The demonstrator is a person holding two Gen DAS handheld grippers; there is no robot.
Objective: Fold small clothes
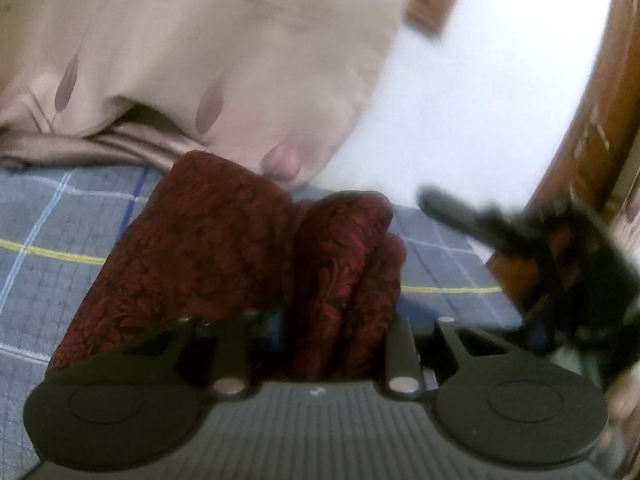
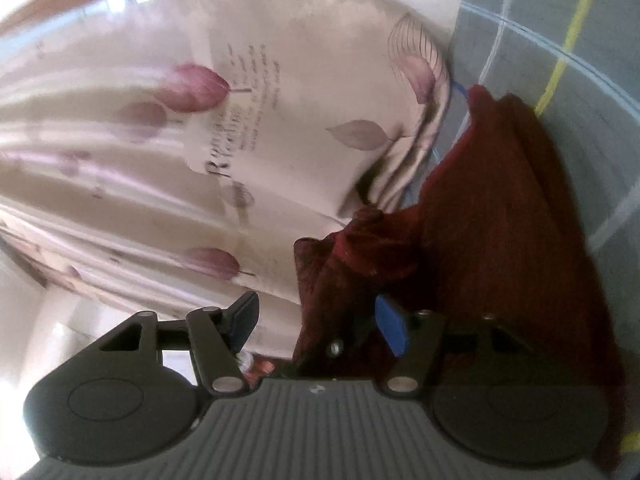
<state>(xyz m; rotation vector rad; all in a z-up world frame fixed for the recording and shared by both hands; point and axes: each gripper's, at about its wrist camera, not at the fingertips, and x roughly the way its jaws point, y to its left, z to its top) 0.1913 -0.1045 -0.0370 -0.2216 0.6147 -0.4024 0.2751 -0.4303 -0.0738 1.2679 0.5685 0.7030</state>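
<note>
A dark red patterned garment (image 1: 240, 248) lies bunched on the grey-blue checked bedsheet (image 1: 52, 232). In the left wrist view it drapes over my left gripper (image 1: 320, 332) and hides its fingertips, so the jaw state does not show. My right gripper (image 1: 500, 232) appears there blurred at the right. In the right wrist view the garment (image 2: 500, 232) hangs on the right, over the sheet (image 2: 560, 20). My right gripper (image 2: 316, 320) stands open, blue pads apart, with a fold of the cloth between the fingers, not pinched.
A beige pillow with pink leaf print (image 1: 180, 60) lies behind the garment, also large in the right wrist view (image 2: 200, 140). A brown wooden bed frame (image 1: 600, 100) rises at the right, with a white wall (image 1: 500, 60) behind.
</note>
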